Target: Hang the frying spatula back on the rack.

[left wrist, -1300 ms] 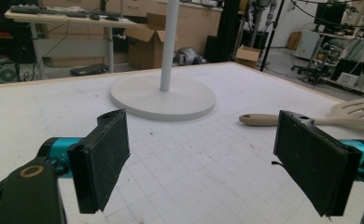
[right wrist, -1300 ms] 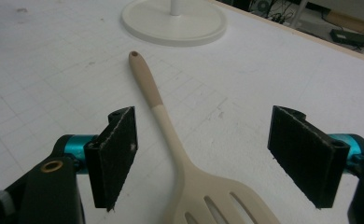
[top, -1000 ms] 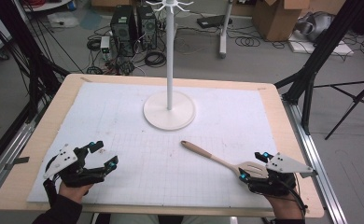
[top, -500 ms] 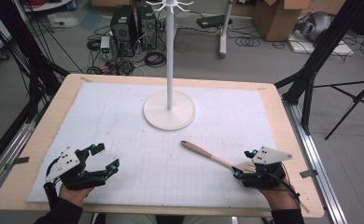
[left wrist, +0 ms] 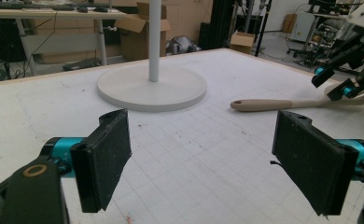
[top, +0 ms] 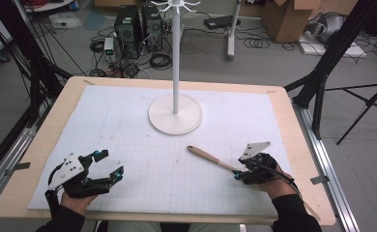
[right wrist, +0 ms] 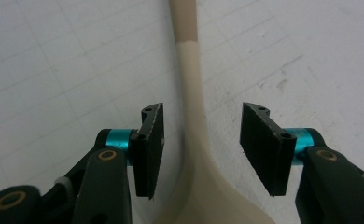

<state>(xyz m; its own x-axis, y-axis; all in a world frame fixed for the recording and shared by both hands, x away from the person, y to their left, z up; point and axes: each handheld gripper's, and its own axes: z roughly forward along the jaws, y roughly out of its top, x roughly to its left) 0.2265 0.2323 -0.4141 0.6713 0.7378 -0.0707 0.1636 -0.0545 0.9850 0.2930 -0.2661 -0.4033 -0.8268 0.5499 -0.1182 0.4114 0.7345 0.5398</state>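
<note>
A pale wooden spoon (top: 210, 158) is lying flat on the white gridded mat, its darker handle end pointing toward the stand's base.

No words, labels, brand marks or numbers can be read anywhere; the white mat (top: 128, 125) on the desk (top: 46, 140) bears only a faint printed grid.

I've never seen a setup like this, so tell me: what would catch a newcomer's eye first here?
Probably the tall white stand with hooks on top, rising from its round base at the middle of the table. Next, the right gripper, low over a beige spatula near the table's front right; its jaws have just been closing around the neck but do not yet touch it. The left gripper waits open at the front left.
</note>
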